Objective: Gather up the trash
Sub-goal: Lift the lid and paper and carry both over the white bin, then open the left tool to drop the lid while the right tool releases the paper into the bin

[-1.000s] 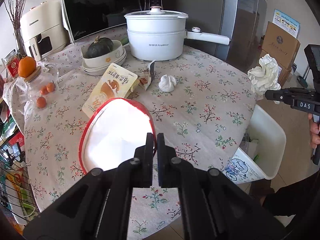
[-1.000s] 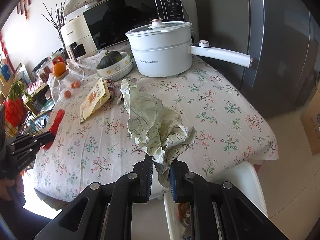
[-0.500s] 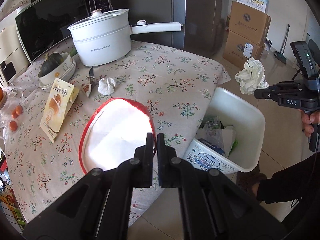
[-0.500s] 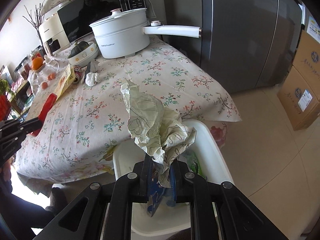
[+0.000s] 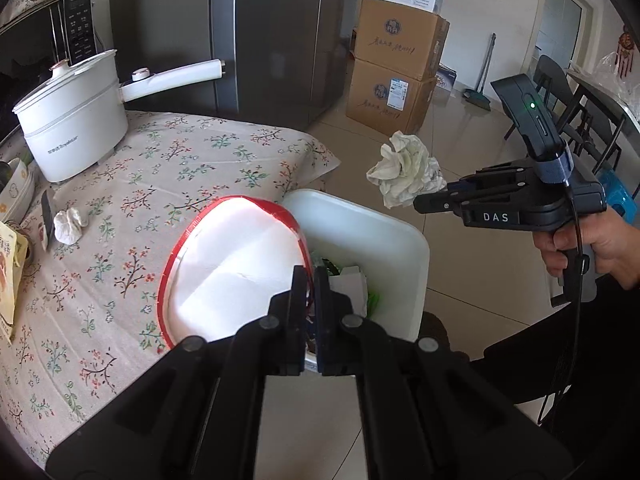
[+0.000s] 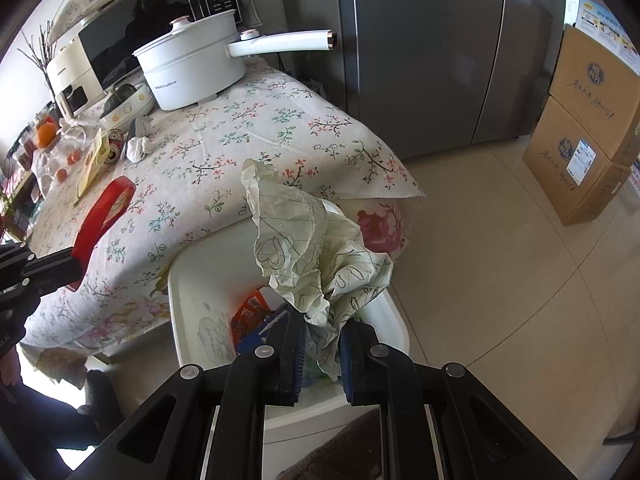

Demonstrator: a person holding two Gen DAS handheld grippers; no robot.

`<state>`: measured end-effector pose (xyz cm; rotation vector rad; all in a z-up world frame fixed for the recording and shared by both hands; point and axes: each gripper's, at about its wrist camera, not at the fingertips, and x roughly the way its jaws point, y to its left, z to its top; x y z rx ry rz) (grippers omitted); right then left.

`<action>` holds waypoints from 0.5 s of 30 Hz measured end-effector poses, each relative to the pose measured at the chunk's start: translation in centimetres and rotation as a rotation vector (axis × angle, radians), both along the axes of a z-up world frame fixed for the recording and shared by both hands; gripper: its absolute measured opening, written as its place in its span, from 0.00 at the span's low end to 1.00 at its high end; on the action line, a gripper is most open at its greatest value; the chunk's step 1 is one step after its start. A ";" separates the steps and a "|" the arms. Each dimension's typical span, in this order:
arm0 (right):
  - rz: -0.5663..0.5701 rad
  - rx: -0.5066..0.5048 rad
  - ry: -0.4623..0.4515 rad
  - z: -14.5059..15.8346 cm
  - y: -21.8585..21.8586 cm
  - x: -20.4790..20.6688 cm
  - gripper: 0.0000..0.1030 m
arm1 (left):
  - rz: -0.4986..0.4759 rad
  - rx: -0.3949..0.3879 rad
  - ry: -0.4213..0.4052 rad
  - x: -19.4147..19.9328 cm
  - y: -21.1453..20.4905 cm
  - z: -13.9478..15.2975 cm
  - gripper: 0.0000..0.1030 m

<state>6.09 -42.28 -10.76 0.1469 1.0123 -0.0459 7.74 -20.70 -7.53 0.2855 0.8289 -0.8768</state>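
Observation:
My left gripper (image 5: 309,280) is shut on the rim of a red-edged white paper bowl (image 5: 236,264), which hangs over the table's corner and the near side of a white trash bin (image 5: 396,236). My right gripper (image 6: 322,326) is shut on a crumpled pale-green printed paper (image 6: 316,248), held above the bin (image 6: 200,276). The left wrist view shows that paper (image 5: 406,170) and the right gripper (image 5: 424,200) past the bin's far rim. The bin holds several wrappers. A small crumpled white tissue (image 5: 70,224) lies on the floral tablecloth (image 5: 192,168).
A white pot with a long handle (image 5: 72,124), a yellow snack packet (image 6: 94,158), a can (image 6: 114,151) and a bowl with a squash (image 6: 124,100) stand on the table. A grey fridge (image 6: 432,52) and stacked cardboard boxes (image 5: 396,76) border the tiled floor.
Both grippers have swung from above the table toward the bin beside it. The bowl now overlaps the bin's rim and the crumpled paper hangs over the bin's opening. Neither grip has changed.

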 end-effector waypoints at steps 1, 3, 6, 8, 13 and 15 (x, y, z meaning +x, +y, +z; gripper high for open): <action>-0.005 0.000 0.005 -0.1 -0.3 -0.2 0.15 | -0.011 -0.001 0.012 0.0 -0.6 -0.3 0.04; -0.017 -0.004 0.015 -0.4 -0.9 -0.5 0.15 | -0.025 0.008 0.024 0.0 -1.6 -1.0 0.04; -0.037 -0.005 0.027 -0.7 -1.7 -0.9 0.15 | -0.042 0.018 0.040 0.0 -2.9 -1.9 0.04; -0.045 -0.007 0.033 -0.9 -2.1 -1.1 0.15 | -0.051 0.025 0.046 0.1 -3.6 -2.5 0.04; -0.050 -0.017 0.050 -1.3 -2.4 -1.2 0.15 | -0.071 0.043 0.068 0.3 -4.4 -3.4 0.08; -0.048 -0.029 0.061 -1.4 -2.2 -1.0 0.15 | -0.052 0.071 0.082 0.5 -4.4 -3.7 0.22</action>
